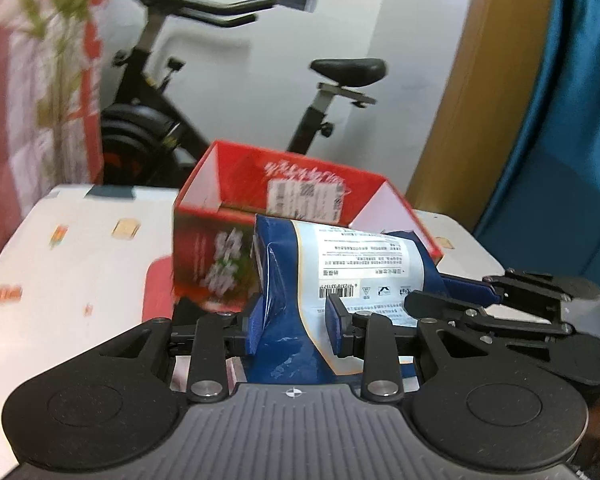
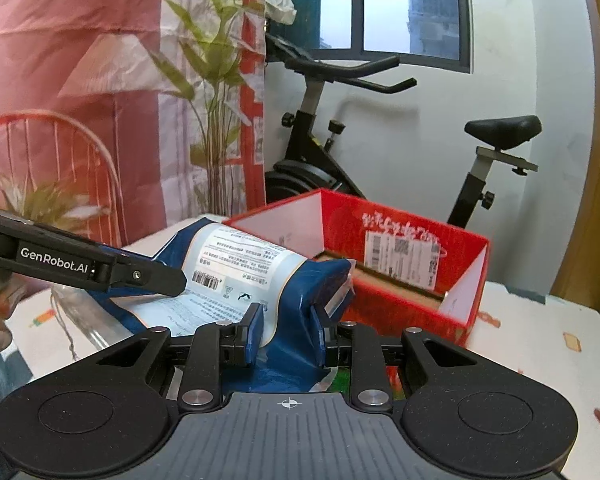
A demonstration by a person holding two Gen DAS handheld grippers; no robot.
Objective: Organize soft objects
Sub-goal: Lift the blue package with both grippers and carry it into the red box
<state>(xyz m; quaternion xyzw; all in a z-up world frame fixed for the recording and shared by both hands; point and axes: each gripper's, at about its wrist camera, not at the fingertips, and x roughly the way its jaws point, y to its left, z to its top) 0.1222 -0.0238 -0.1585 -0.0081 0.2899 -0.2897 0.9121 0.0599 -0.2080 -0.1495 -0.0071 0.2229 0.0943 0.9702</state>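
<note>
Left wrist view: the left tongs (image 1: 294,326) are closed down on a blue pack (image 1: 340,264) with a white printed label; both blue pads press into its near end, so the pack is pinched between them. The pack stretches forward from the tongs and its far end overlaps the near wall of the open red box (image 1: 204,248), which stands just ahead on the worktop (image 1: 80,264). To the right, the right tongs (image 1: 496,294) reach in sideways at the pack's right end. An exercise bike (image 1: 172,120) stands beyond the box.

Right wrist view: the right tongs (image 2: 288,330) are likewise closed on the pack (image 2: 260,264), pads squeezing its blue end. The box (image 2: 412,308) sits ahead and to the right, the pack's far corner touching its near rim. The left tongs (image 2: 172,278) come in from the left over the pack. A patterned curtain (image 2: 100,80) hangs behind.
</note>
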